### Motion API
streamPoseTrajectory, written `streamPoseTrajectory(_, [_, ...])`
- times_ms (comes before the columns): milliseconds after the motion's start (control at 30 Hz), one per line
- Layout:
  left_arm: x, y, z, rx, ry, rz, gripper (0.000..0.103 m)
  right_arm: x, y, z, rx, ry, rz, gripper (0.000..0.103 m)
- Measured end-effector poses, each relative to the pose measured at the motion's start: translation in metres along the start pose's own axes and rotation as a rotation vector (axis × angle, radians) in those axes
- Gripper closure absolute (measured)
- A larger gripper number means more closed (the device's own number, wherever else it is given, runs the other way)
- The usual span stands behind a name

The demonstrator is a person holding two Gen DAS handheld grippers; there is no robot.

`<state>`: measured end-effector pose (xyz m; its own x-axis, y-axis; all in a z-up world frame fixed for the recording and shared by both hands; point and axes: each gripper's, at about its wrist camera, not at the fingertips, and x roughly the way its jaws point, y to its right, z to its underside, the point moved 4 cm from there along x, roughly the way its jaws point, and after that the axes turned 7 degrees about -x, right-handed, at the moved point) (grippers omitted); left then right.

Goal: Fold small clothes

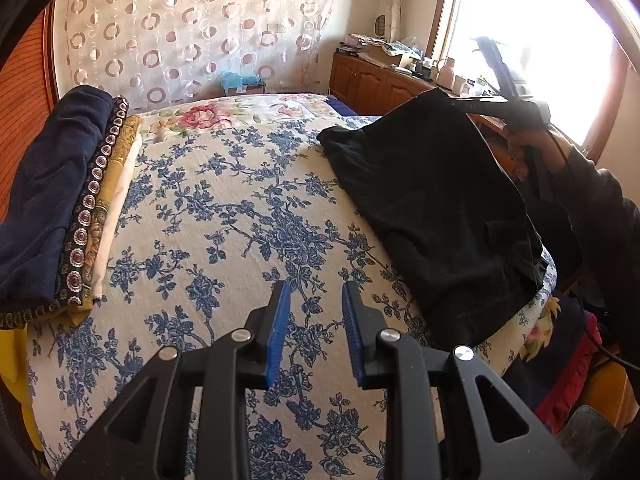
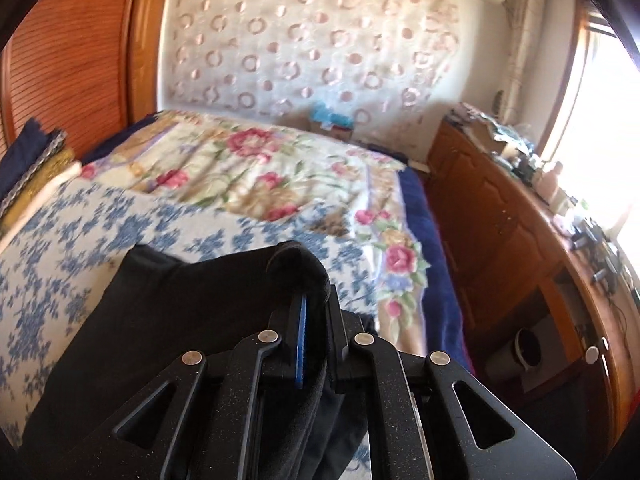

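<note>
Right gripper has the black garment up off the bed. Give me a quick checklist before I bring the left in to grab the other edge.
1. right gripper shut on the black garment: ok.
2. left gripper open, nothing between its pads: ok.
3. Garment's lower part rests on the blue floral bedspread, partly lifted: ok.
4. Free edge to grab identifiable: cannot tell, folds too dark.
5. Folded stack sits clear of the garment: ok.

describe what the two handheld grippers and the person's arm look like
Both the left gripper and the right gripper are matte black plastic linkages with triangular cut-outs, silver round pivot pins and ribbed blue pads lining the jaws. The person's right arm wears a dark sleeve, and a thin black cable runs along it.
</note>
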<state>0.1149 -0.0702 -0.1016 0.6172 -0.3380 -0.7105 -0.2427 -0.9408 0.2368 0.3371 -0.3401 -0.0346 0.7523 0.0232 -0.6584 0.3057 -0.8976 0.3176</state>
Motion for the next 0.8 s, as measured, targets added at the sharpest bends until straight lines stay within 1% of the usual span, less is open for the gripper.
streamPoseTrajectory(100, [0.001, 0.002, 0.001, 0.003, -0.003, 0.002, 0.079, 0.022, 0.005, 0.009, 0.013, -0.06, 0.04, 0.098])
streamPoseTrajectory(167, [0.001, 0.003, 0.002, 0.007, -0.003, 0.004, 0.079, 0.032, 0.009, 0.016, 0.04, -0.095, 0.034, 0.098])
streamPoseTrajectory(233, [0.0, 0.005, 0.002, 0.011, -0.004, 0.007, 0.079, 0.037, 0.014, 0.025, 0.067, -0.123, 0.047, 0.089])
streamPoseTrajectory(300, [0.0, 0.008, 0.002, 0.015, -0.003, 0.01, 0.079, 0.033, 0.018, 0.03, 0.081, -0.133, 0.067, 0.074])
streamPoseTrajectory(467, [0.002, 0.017, 0.004, 0.027, -0.006, 0.031, 0.079, -0.009, 0.024, 0.05, 0.13, -0.069, 0.045, 0.064])
streamPoseTrajectory(500, [0.002, 0.02, 0.005, 0.03, -0.008, 0.035, 0.079, -0.023, 0.021, 0.057, 0.14, -0.055, 0.006, 0.064])
streamPoseTrajectory(600, [0.004, 0.029, 0.007, 0.044, -0.015, 0.048, 0.079, -0.065, 0.0, 0.077, 0.148, 0.001, -0.082, 0.064])
streamPoseTrajectory(667, [0.006, 0.035, 0.007, 0.054, -0.019, 0.056, 0.079, -0.083, -0.014, 0.088, 0.135, 0.022, -0.11, 0.064])
streamPoseTrajectory(800, [0.007, 0.046, 0.009, 0.075, -0.026, 0.067, 0.079, -0.109, -0.046, 0.112, 0.107, 0.027, -0.153, 0.064])
